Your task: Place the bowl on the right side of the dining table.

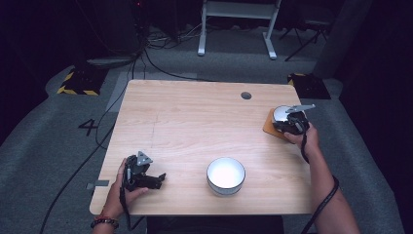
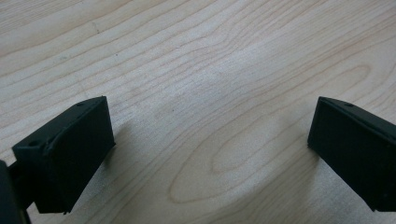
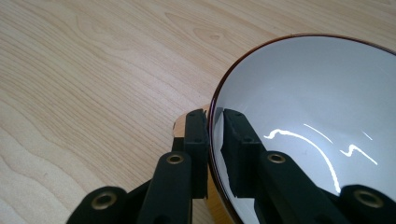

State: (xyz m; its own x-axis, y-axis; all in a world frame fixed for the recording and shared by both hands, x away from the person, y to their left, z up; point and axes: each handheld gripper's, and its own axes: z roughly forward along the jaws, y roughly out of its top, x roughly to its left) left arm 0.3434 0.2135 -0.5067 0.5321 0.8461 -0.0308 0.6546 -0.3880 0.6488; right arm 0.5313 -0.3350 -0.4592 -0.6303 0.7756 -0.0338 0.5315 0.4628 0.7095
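Observation:
At the table's right edge a bowl (image 1: 281,112) with a pale inside and a dark rim (image 3: 303,93) sits on a tan mat (image 1: 269,127). My right gripper (image 1: 291,122) is shut on its near rim, with one jaw outside the wall and one inside (image 3: 215,121). A corner of the mat (image 3: 178,129) peeks out beside the outer jaw. Near the front left corner my left gripper (image 1: 158,179) lies low over the bare wood, open wide with nothing between its jaws (image 2: 210,135). A second bowl (image 1: 225,174), white inside, stands at front centre between the two hands.
The light wooden table (image 1: 195,122) has a round cable hole (image 1: 246,95) at its far right. Cables (image 1: 97,131) run over the grey carpet at the left. A white desk frame (image 1: 238,24) stands behind the table.

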